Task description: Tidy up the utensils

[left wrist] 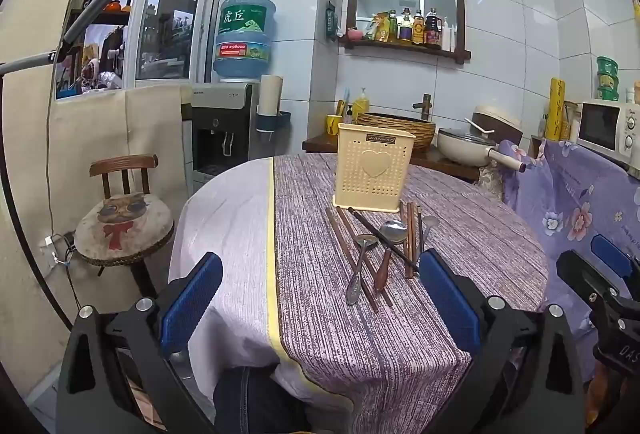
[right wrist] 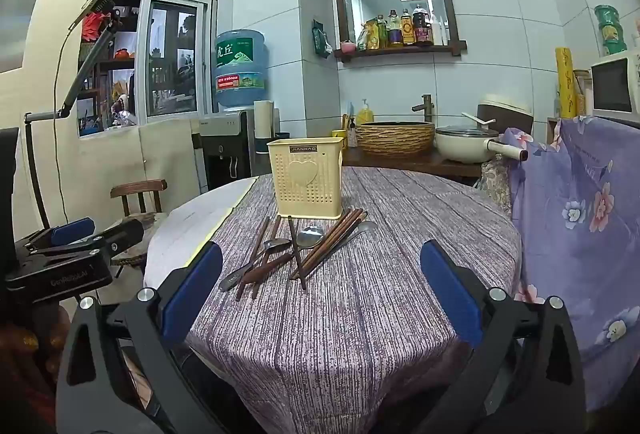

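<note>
A cream perforated utensil holder (left wrist: pixel 373 170) (right wrist: pixel 306 179) stands upright on the round table's striped purple cloth (left wrist: pixel 360 334) (right wrist: pixel 380 298). In front of it lies a loose pile: brown chopsticks (left wrist: pixel 347 254) (right wrist: pixel 334 244), a dark chopstick (left wrist: pixel 380 236), metal spoons (left wrist: pixel 362 258) (right wrist: pixel 310 236) and a wooden-handled piece (left wrist: pixel 383 272) (right wrist: pixel 266 268). My left gripper (left wrist: pixel 320 310) is open near the table's front edge, short of the pile, with nothing between its blue pads. My right gripper (right wrist: pixel 320 300) is open too, hovering in front of the pile. The right gripper (left wrist: pixel 600 274) shows at the right edge in the left wrist view.
A wooden chair (left wrist: pixel 124 210) with a cat cushion stands left of the table. Behind are a water dispenser (left wrist: pixel 224 138), a woven basin (right wrist: pixel 394 138) and a cream pan (right wrist: pixel 468 148) on a counter. A floral purple cloth (right wrist: pixel 580 214) hangs at the right, with a microwave (right wrist: pixel 614 86) above it.
</note>
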Tool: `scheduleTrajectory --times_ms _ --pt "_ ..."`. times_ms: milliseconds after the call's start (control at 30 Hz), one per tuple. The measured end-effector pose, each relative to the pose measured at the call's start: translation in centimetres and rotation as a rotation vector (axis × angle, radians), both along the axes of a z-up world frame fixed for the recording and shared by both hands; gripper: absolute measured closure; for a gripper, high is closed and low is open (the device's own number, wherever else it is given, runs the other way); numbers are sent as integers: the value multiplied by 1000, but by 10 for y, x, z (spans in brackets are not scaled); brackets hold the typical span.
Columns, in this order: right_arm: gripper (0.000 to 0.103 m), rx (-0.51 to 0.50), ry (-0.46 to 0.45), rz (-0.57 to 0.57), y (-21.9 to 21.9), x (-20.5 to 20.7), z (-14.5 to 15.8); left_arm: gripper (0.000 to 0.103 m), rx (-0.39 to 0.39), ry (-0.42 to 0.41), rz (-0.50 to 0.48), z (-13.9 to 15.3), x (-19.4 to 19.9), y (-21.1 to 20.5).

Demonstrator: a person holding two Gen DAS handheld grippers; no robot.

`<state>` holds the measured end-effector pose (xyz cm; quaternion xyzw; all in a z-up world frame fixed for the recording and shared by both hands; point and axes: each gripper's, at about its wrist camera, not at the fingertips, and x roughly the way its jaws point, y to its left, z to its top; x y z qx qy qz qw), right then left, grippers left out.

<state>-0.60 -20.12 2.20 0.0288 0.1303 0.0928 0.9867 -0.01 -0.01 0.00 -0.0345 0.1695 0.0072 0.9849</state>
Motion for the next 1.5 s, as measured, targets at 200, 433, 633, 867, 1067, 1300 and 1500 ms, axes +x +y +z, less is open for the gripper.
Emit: scheduleTrajectory --times_ms 200,433,633,867,1067,1300,1500 --pt "5 3 -1 1 0 0 0 5 5 3 -1 0 0 0" --pt "5 3 -4 -2 -1 -1 2 5 -3 8 -6 0 0 -1" --pt "5 4 -1 -2 1 0 -1 5 -12 12 -15 -1 2 -2" --pt "5 7 -1 -3 -1 1 -1 5 -28 11 -38 -4 1 -2" --pt "5 14 6 -2 -2 4 -1 5 -32 15 -36 -5 2 -2" --pt "5 14 4 -2 -2 2 0 5 -32 12 -36 -5 1 1" --pt "5 14 5 -2 -2 2 0 5 -35 13 -37 -4 1 1"
